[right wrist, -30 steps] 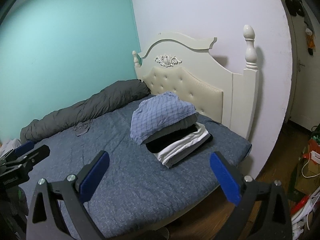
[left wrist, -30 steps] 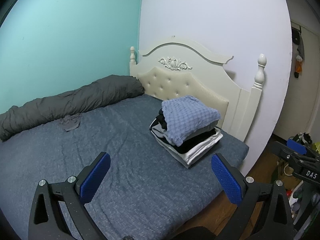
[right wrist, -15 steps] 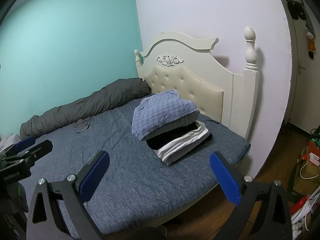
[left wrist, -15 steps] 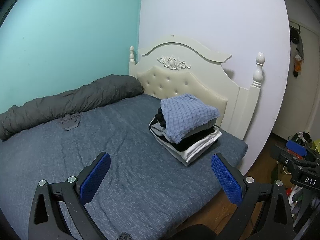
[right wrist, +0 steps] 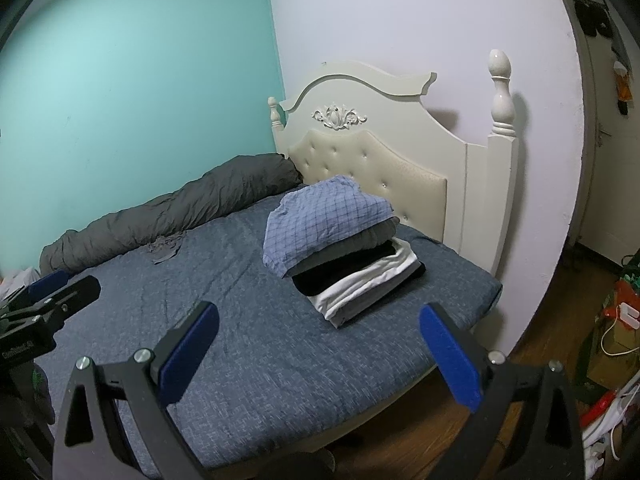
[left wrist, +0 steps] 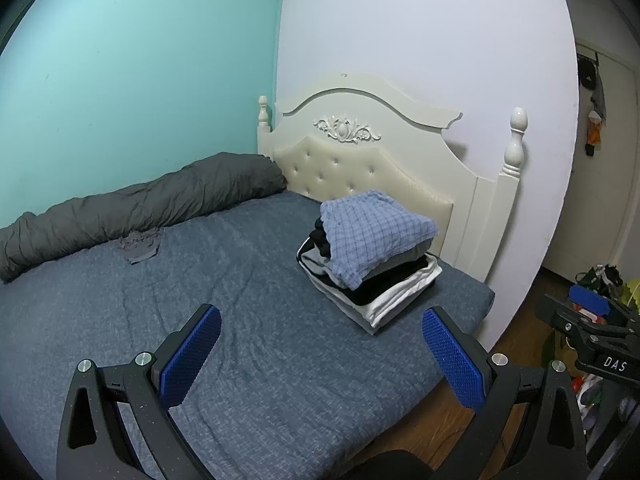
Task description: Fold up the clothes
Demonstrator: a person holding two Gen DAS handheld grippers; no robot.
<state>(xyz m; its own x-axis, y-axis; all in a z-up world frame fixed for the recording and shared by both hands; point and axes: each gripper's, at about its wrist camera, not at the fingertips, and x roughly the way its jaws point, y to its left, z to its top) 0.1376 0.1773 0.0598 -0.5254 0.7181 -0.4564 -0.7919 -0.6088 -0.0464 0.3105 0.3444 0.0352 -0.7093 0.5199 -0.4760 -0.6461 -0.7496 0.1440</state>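
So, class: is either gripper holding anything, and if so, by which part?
Nothing is held. The left gripper and right gripper are both open and empty, above the bed, apart from the pile.

Lower garments in folded stack [left wrist: 372, 276] mostly covered; floor clutter [right wrist: 612, 332] cut off, indistinct.

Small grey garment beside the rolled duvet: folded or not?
Not folded. The grey garment lies crumpled on the bed, apart from the folded stack.

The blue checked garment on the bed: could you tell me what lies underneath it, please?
Under the blue checked garment sits a stack of folded clothes: grey, then black, then white layers, edges showing. How many pieces there are, and what each is, stays covered.
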